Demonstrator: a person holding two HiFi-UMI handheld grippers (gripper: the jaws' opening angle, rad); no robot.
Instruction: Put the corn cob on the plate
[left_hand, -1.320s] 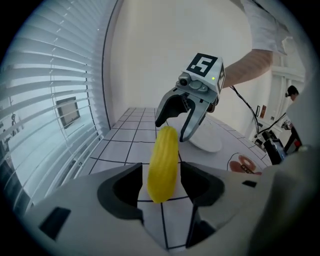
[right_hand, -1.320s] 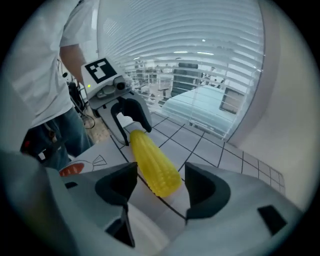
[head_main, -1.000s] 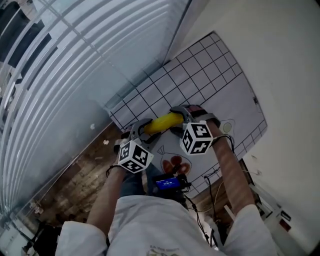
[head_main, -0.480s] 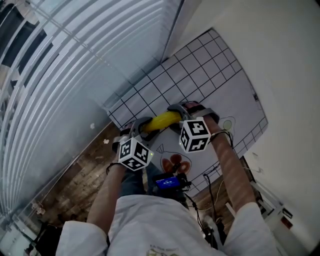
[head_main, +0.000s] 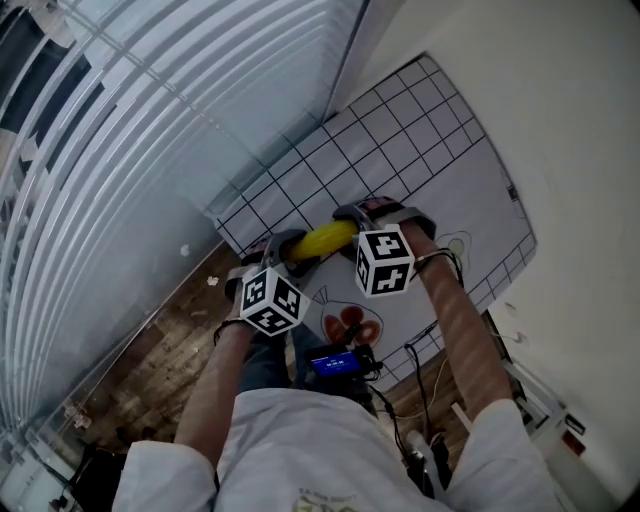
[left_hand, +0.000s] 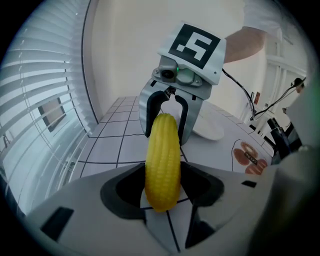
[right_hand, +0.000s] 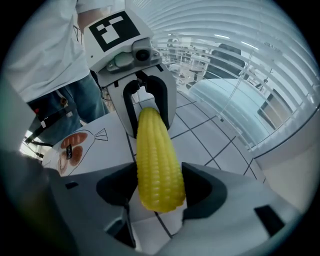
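We see the white bench (head_main: 400, 150) ruled with a black grid. Over its gridded part, towards the near edge, our two claws face each other. The left claw (left_hand: 162, 187) pinches one end of the yellow corn cob (head_main: 322, 241). The right claw (right_hand: 157, 187), whose jaws have just been closing, pinches the other end. The round white plate (left_hand: 212, 127) lies apart from the cob, just behind the right claw.

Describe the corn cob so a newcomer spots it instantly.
Over the white gridded table, two grippers with marker cubes face each other. The corn cob spans from left gripper to right gripper, whose jaws have just been closing on it. It's the only yellow thing there.
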